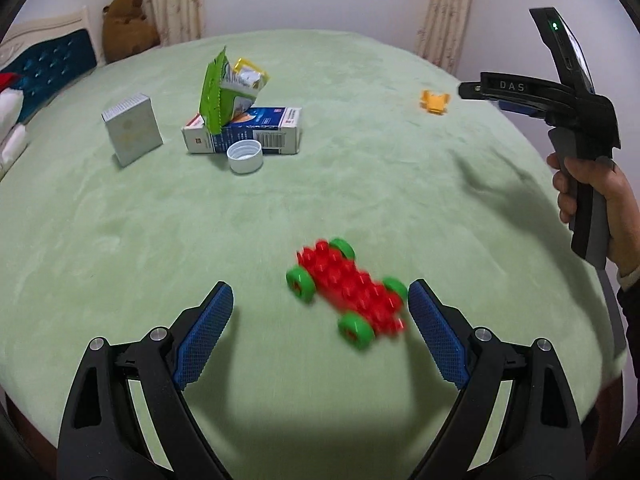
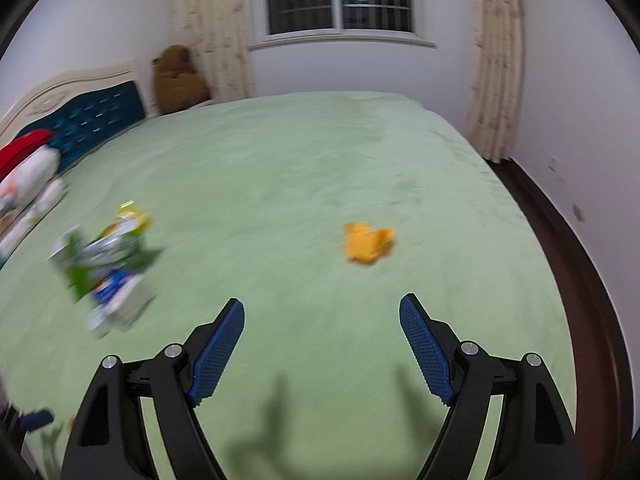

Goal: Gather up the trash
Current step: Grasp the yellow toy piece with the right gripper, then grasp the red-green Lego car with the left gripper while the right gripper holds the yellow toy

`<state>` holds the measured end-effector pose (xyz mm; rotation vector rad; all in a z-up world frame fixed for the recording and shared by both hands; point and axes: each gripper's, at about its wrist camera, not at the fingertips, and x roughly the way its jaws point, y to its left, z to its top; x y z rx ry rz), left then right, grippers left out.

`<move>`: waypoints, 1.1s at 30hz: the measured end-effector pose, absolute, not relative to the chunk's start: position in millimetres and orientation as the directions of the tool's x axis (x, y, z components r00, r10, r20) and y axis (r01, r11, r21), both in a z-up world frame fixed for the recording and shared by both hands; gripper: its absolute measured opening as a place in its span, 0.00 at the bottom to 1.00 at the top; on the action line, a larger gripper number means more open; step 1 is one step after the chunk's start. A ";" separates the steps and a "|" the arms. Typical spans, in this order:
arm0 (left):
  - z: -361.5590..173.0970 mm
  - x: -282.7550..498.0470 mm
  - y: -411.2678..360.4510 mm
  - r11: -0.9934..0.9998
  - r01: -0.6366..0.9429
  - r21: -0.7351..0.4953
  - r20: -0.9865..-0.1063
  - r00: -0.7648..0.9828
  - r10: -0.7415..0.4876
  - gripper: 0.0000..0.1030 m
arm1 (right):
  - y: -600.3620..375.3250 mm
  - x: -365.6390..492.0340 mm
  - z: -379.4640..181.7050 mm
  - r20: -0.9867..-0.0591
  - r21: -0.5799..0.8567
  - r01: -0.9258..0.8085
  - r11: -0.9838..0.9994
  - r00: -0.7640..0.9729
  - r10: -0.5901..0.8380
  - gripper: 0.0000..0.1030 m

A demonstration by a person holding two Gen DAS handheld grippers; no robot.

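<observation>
Left wrist view: the green bed (image 1: 360, 184) lies wide and bare around the left tongs (image 1: 320, 300), whose fingers stand apart and hold nothing. A blurred red toy car (image 1: 346, 290) sits between them, nearer the right finger. Far ahead lie a white cap (image 1: 245, 156), a carton (image 1: 244, 130) and a green wrapper (image 1: 216, 92). The other tool reads "DAS".

Right wrist view: the right tongs (image 2: 322, 314) gape empty; a yellow scrap (image 2: 368, 244) lies ahead, well apart, the bed's edge at right.

Blanket (image 1: 120, 220): green plush cloth, matt; on it, toy car (image 1: 346, 292) glossy plastic, carton (image 1: 256, 130) printed cardboard, cap (image 1: 245, 156) smooth white plastic
</observation>
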<state>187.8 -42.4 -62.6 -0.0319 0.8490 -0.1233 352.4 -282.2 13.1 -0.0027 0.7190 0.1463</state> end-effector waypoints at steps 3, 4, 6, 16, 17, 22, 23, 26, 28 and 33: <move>-66.3 199.7 -46.4 0.996 0.073 -0.059 -0.748 0.657 -0.093 0.85 | -291.0 389.5 2.9 -0.676 0.067 -0.104 0.992 0.727 0.122 0.76; -67.5 203.0 -47.9 0.996 0.067 -0.050 -0.748 0.659 -0.082 0.84 | -291.2 402.1 -1.0 -0.684 0.064 -0.101 0.993 0.720 0.117 0.76; -68.5 206.6 -50.2 0.998 0.060 -0.038 -0.746 0.663 -0.068 0.84 | -287.8 422.6 -8.3 -0.699 0.039 -0.096 0.995 0.709 0.096 0.76; -78.0 213.4 -57.1 0.998 0.062 0.017 -0.741 0.671 -0.029 0.84 | -282.8 486.8 -40.0 -0.755 0.021 -0.034 0.999 0.655 0.038 0.73; -77.6 213.8 -57.0 0.998 0.063 0.016 -0.740 0.672 -0.031 0.84 | -282.2 490.7 -42.4 -0.761 0.015 -0.026 1.000 0.648 0.028 0.71; -78.4 214.2 -55.3 0.998 0.065 -0.002 -0.739 0.672 -0.045 0.85 | -276.7 493.8 -52.2 -0.772 -0.029 -0.008 1.000 0.635 -0.018 0.57; -78.2 214.5 -54.6 0.998 0.065 -0.006 -0.739 0.672 -0.048 0.84 | -276.6 493.0 -52.0 -0.771 -0.034 -0.007 0.999 0.637 -0.021 0.54; -77.8 213.9 -52.9 0.998 0.063 -0.019 -0.737 0.674 -0.057 0.85 | -277.2 490.7 -52.0 -0.764 -0.034 -0.002 0.999 0.644 -0.025 0.45; -76.1 212.0 -51.5 0.998 0.060 -0.026 -0.728 0.683 -0.060 0.84 | -277.1 487.2 -51.6 -0.762 -0.031 -0.003 1.000 0.648 -0.022 0.45; -71.7 208.8 -49.8 0.998 0.051 -0.034 -0.702 0.710 -0.060 0.84 | -279.4 474.9 -46.3 -0.753 0.008 -0.012 1.000 0.658 0.014 0.44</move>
